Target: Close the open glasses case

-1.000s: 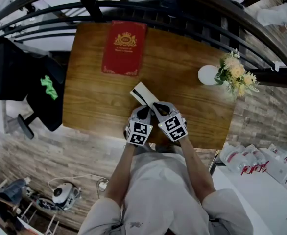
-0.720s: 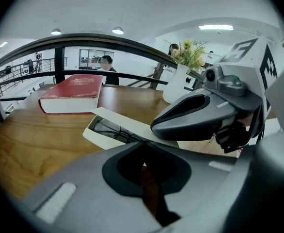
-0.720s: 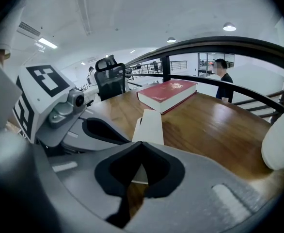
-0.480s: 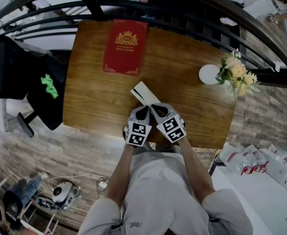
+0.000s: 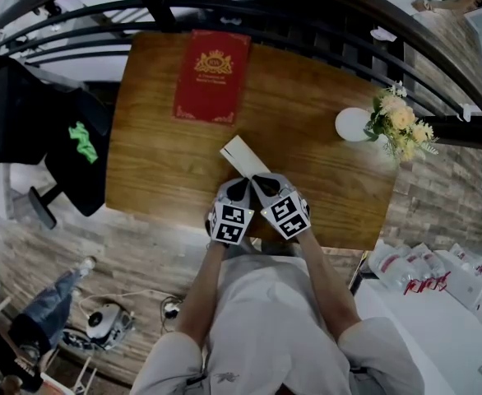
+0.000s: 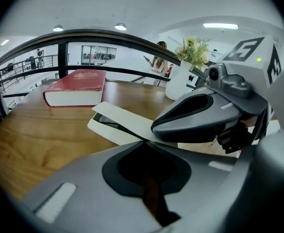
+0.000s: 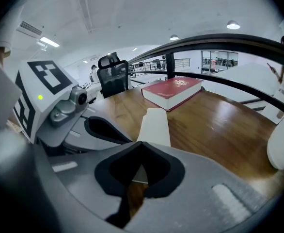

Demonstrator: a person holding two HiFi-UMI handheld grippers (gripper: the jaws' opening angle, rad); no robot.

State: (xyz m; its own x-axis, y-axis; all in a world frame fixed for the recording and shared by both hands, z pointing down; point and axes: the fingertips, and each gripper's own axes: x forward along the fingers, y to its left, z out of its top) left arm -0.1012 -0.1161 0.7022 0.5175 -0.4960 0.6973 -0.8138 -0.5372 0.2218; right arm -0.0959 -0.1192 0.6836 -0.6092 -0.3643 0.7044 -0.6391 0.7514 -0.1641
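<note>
A white glasses case (image 5: 241, 155) lies slantwise on the wooden table (image 5: 155, 155), just beyond both grippers. Its lid sits low over the base (image 6: 114, 130), leaving a thin dark gap (image 6: 103, 123) along one side. In the right gripper view the case (image 7: 154, 125) shows as one pale slab pointing away from the jaws. My left gripper (image 5: 238, 185) and right gripper (image 5: 261, 181) stand side by side at the case's near end, tips almost touching each other. Both are shut with nothing between the jaws. From each gripper view, the jaw tips (image 6: 144, 141) (image 7: 141, 143) hide the case's near end.
A red hardcover book (image 5: 210, 77) lies at the table's far side. A white vase (image 5: 353, 125) with flowers (image 5: 399, 124) stands at the right. A dark curved railing (image 5: 323, 11) runs behind the table, and a black chair (image 5: 52, 138) sits off the left edge.
The case's lid has come down: the wide black opening seen one second ago is now a thin line. Both grippers have crept slightly closer together at its near end.
</note>
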